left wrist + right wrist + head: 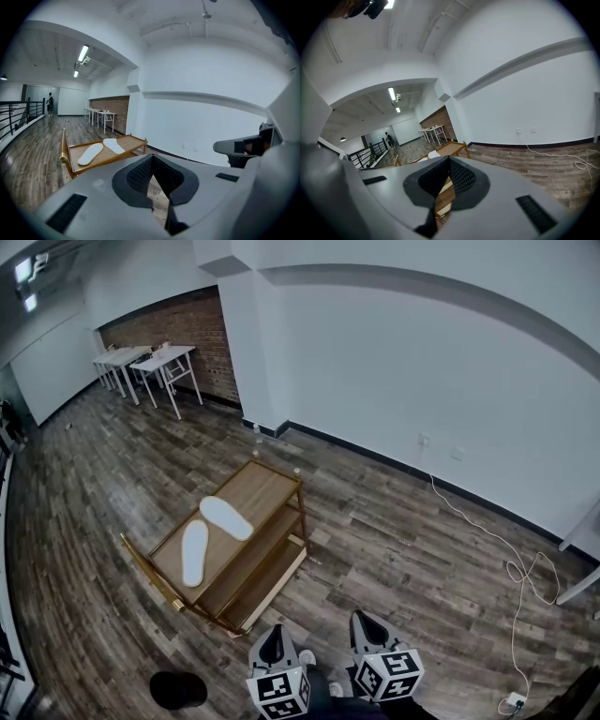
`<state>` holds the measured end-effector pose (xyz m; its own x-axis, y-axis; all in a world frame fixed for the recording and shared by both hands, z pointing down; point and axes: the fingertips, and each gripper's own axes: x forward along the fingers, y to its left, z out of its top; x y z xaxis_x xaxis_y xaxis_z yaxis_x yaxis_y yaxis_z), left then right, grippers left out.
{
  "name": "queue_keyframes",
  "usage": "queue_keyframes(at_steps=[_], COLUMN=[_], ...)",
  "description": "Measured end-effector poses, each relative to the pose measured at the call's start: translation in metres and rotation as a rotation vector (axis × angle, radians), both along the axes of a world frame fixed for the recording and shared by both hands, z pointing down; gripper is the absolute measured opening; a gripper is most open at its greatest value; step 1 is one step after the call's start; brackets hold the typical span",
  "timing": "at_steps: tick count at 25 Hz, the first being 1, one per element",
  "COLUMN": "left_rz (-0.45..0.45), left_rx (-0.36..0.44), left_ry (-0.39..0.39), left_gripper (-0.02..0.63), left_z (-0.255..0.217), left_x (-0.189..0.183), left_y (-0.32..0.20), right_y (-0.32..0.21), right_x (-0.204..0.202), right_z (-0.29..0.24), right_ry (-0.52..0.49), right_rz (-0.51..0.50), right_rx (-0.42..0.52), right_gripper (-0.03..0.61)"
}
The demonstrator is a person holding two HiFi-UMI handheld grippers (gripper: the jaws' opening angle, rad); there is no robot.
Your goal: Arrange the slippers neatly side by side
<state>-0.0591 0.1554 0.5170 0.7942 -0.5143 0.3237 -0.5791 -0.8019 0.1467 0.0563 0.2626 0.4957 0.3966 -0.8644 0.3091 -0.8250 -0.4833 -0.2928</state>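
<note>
2 white slippers sit on top of the wooden table [265,486], left of centre. The left slipper [194,552] lies lengthwise; the right slipper [226,517] is angled off by its far end, so they make a V (not parallel), close but apart. Table has shelves below & stands on the wood floor [394,540]. Left claw [273,641] & right claw [367,626] hang nearer, well apart from the table, each w/ jaws together, nothing between.

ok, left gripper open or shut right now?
Shut and empty. In the left gripper view, the left gripper has its jaws meeting at the tips, with nothing held between them.
</note>
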Motion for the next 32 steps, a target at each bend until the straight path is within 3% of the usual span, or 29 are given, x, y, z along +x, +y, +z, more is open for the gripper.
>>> queue_keyframes(at_steps=[21, 32], left_rz=[0.086, 0.091], left_rx=[-0.018, -0.043], left_ry=[0.036, 0.037], left_gripper=[0.002, 0.002], left_z=[-0.008, 0.001], left_x=[0.098, 0.111], left_y=[-0.109, -0.148], right_y=[-0.1, -0.134], right_x=[0.089, 0.101], right_z=[-0.012, -0.008], right_ry=[0.041, 0.044], right_rz=[0.097, 0.116], right_rx=[-0.026, -0.051], right_gripper=[-0.002, -0.002])
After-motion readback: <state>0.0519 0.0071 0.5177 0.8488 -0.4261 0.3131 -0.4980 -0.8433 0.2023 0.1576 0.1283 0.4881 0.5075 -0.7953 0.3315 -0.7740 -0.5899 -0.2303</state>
